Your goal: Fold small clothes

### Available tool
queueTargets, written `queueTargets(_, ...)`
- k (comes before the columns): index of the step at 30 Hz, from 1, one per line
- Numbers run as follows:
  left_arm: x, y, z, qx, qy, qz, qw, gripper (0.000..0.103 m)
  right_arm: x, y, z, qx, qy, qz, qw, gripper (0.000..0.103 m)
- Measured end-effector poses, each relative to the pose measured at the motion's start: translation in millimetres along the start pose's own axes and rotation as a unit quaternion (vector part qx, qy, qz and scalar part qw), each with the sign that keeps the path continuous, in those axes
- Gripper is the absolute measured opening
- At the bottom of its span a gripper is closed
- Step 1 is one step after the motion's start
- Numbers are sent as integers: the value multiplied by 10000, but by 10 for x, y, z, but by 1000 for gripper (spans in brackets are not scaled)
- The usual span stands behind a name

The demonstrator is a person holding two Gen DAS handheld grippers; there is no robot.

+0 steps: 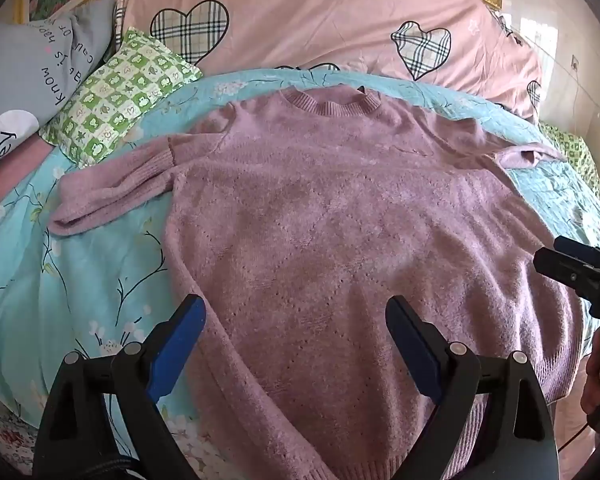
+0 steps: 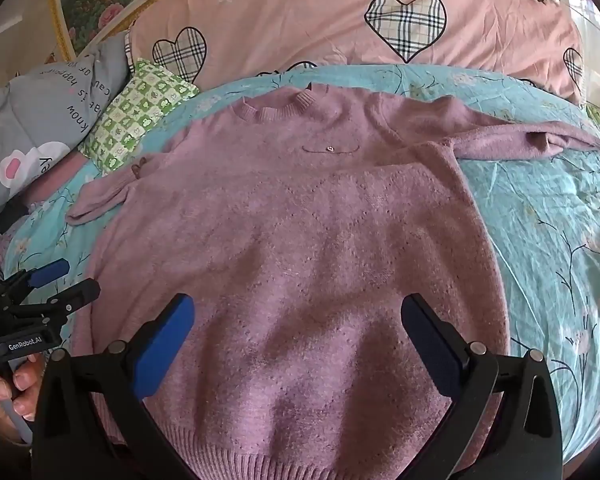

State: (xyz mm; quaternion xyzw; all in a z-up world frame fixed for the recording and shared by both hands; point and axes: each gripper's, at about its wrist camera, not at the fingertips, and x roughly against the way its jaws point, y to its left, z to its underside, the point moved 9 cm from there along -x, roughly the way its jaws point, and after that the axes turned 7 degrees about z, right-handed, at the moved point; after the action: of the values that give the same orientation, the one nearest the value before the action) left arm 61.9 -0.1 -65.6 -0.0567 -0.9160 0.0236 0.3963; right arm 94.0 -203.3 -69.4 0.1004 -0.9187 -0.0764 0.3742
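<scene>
- Left wrist view: I am holding my left claw [image 1: 296, 344] spread apart, gripping nothing, over the hem end of the pink sweater [image 1: 320, 220].
- The sweater is lying flat, face up, on the floral bed sheet [image 1: 80, 264], sleeves out to both sides.
- My right claw [image 2: 298, 346] is likewise gaping empty.
- Judgement: folding is not yet begun; the next move is calling for a pinch on a sleeve [image 2: 512, 140] or side edge.
</scene>
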Motion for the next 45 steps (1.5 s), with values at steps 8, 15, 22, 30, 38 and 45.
queueTargets(8,24,-53,-3,-49,-33,34,10000,92,-20,9,68,-38,10,-46,10000,103)
queueTargets(15,56,-72,-35,-112,-53,0,9999,92,4,25,90,-43,5,-94,9999,103)
queueTargets(22,70,-80,-39,-122,-120,-1,9999,92,31,48,106,-52,12,-118,9999,103)
queueTargets(30,95,-81,-47,-168,-231,-54,9996,92,35,114,98,-38,28,-144,9999,103)
queueTargets(38,97,-86,-51,-168,-221,-56,9996,92,43,154,96,-19,35,-178,9998,103)
queueTargets(45,87,-74,-47,-159,-193,-83,9997,92,32,156,93,-52,45,-220,9997,103)
